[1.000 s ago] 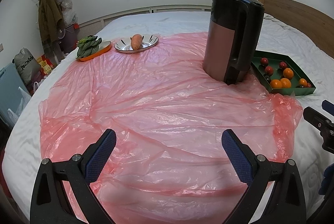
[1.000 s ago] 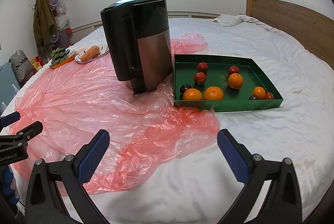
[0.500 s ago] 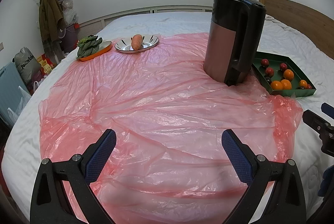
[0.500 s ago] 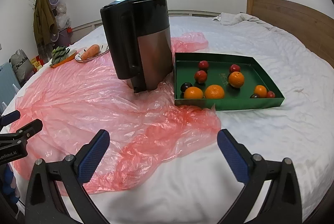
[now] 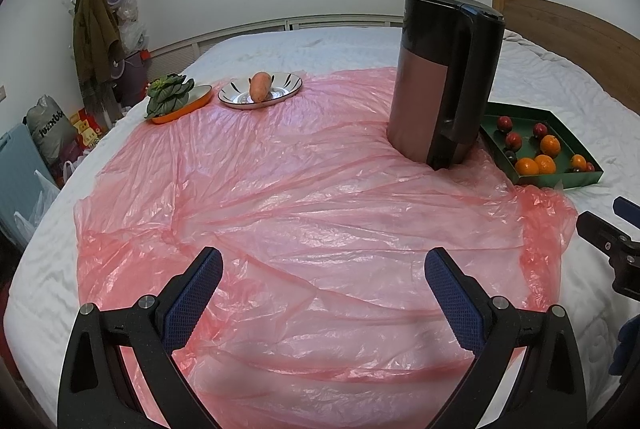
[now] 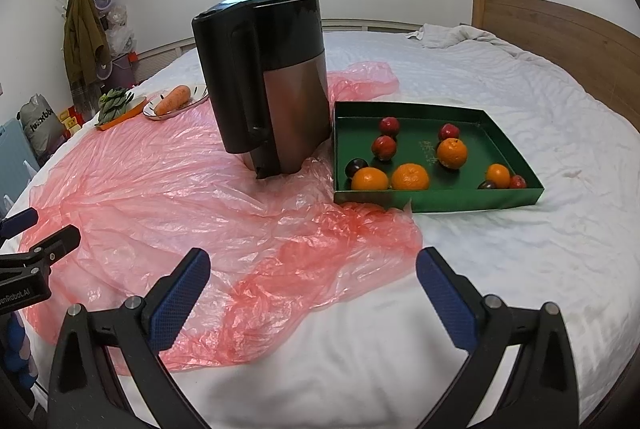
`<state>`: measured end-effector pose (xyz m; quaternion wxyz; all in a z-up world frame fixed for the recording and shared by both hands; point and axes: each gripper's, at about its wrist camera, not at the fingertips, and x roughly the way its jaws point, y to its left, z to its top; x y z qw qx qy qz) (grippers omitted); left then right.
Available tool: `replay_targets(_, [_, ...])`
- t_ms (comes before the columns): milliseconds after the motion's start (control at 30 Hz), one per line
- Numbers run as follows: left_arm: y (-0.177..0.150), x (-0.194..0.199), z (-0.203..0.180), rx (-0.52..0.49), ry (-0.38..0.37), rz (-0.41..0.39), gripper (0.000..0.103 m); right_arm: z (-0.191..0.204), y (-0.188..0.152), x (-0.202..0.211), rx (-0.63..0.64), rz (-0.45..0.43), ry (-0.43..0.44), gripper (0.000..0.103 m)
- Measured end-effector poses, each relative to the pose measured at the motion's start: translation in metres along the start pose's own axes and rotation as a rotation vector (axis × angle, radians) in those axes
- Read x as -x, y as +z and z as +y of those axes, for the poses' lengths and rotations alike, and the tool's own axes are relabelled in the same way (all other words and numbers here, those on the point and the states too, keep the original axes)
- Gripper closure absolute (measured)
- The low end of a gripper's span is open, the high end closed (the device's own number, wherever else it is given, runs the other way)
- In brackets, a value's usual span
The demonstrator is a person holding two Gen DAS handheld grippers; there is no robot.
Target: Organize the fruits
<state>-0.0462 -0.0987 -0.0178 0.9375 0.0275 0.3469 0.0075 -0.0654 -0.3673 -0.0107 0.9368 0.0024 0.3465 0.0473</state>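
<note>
A green tray [image 6: 440, 199] lies on the white bed to the right of a tall black and copper kettle [image 6: 268, 85]. In it sit several oranges [image 6: 410, 176], red fruits [image 6: 384, 147] and dark plums [image 6: 356, 167]. The same tray [image 5: 560, 178] shows at the right of the left wrist view, behind the kettle [image 5: 444, 77]. My right gripper [image 6: 313, 261] is open and empty, low over the bed in front of the tray. My left gripper [image 5: 324, 263] is open and empty above the pink plastic sheet [image 5: 280, 197].
At the far left of the sheet, a silver plate [image 5: 260, 94] holds a sweet potato and an orange dish [image 5: 180, 105] holds leafy greens. A wooden headboard [image 6: 560, 41] runs along the right. Bags and a coat rack stand beside the bed's left edge.
Both grippers have drifted slightly; the tray and kettle sit a little higher and further away in the right wrist view. Nothing was grasped or moved.
</note>
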Motion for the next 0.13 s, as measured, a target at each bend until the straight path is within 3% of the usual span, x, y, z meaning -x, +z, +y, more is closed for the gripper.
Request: replay_targets(133, [0.0000,0.0010,-0.0003,0.002,0.000,0.000,0.004,0.0001,-0.0001,0.0003,-0.001,0.000,0.000,0.000])
